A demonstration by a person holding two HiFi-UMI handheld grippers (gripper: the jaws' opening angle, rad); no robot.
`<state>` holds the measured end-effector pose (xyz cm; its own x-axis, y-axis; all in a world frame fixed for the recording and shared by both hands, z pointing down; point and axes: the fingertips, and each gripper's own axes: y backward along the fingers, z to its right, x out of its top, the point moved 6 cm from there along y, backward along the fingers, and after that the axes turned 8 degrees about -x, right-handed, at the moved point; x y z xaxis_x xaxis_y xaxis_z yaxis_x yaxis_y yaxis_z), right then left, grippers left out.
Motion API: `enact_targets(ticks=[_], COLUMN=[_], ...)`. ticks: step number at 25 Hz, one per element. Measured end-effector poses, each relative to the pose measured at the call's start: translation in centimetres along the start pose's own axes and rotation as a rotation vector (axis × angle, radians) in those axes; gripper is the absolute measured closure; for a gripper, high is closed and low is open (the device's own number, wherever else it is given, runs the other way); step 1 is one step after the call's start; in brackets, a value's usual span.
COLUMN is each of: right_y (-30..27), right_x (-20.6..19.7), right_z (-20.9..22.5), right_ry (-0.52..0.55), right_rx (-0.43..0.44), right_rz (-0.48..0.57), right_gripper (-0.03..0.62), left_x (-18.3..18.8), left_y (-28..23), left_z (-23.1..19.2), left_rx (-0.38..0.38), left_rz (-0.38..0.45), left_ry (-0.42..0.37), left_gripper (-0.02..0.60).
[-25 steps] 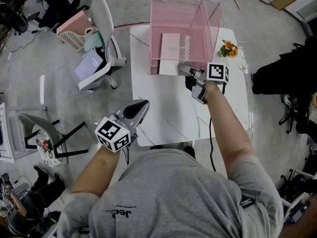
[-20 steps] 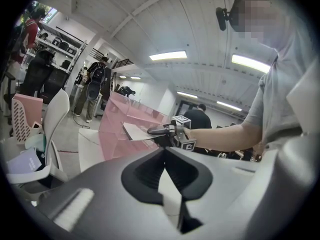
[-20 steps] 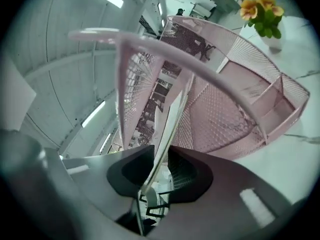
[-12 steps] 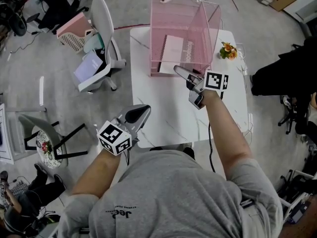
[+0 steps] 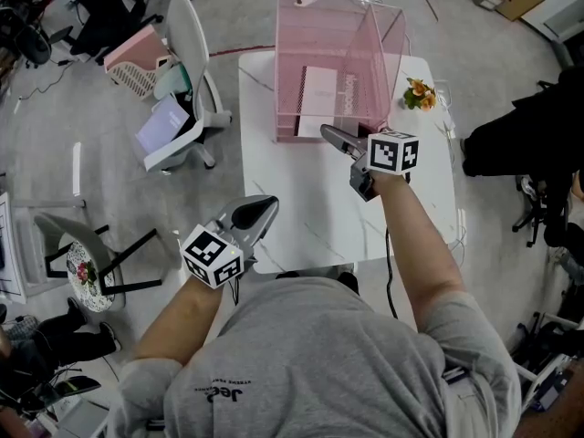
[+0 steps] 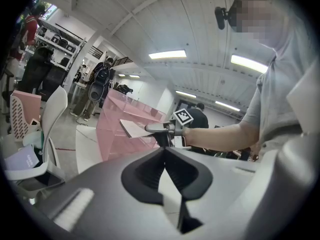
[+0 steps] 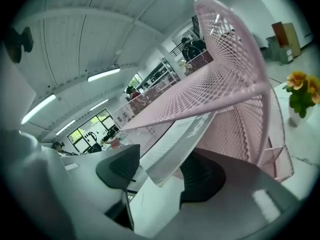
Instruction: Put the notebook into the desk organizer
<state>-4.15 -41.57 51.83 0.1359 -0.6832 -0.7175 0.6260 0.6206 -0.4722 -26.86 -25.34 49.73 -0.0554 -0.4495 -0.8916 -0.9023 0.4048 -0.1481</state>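
The pale notebook (image 5: 318,95) lies on the lower shelf of the pink mesh desk organizer (image 5: 306,26), and its near edge sticks out over the white table (image 5: 301,199). My right gripper (image 5: 328,135) is at that edge. In the right gripper view the notebook's corner (image 7: 182,136) lies between the jaws of the right gripper (image 7: 160,170), which stand apart and do not press on it, under the organizer's mesh shelf (image 7: 225,89). My left gripper (image 5: 263,208) hangs shut and empty over the table's front left corner. The left gripper view looks past the left gripper (image 6: 165,154) to the organizer (image 6: 117,121).
A small pot of orange flowers (image 5: 421,90) stands on the table right of the organizer. A white chair (image 5: 187,80) holding papers is left of the table, and a pink basket (image 5: 132,57) lies beyond it. A dark chair (image 5: 520,144) stands at the right.
The right gripper's jaws have come apart off the notebook. The notebook has slid a little deeper into the organizer. The left gripper has hardly moved.
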Motion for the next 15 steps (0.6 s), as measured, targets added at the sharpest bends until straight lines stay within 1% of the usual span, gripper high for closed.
enact_targets(ticks=[3,6,11,13,15], right_y=[0.1,0.0,-0.8,-0.8,-0.7], right_x=[0.3,0.3,0.0,0.0,-0.1], right_z=[0.6,0.9,0.1,-0.2,-0.2], right_ry=[0.04,0.121,0.276,0.288,0.27], right_rx=[-0.101,-0.218,-0.37,-0.413,-0.46], right_rz=[0.033,0.057,0.023,0.003,-0.01], right_gripper=[0.344,0.345,0.345,0.344,0.338], left_x=[-0.1,-0.2,-0.3,-0.3,-0.4], left_y=[-0.2,-0.3,-0.6,-0.7,-0.7], left_z=[0.1,0.2,0.5,0.7,0.9], left_rx=[-0.004,-0.005,-0.012,-0.014,-0.016], left_rz=[-0.005,-0.006,-0.009,-0.008,-0.009], left_ry=[-0.001,0.001,0.004,0.006,0.009], left_gripper=[0.522,0.522,0.522,0.522,0.522])
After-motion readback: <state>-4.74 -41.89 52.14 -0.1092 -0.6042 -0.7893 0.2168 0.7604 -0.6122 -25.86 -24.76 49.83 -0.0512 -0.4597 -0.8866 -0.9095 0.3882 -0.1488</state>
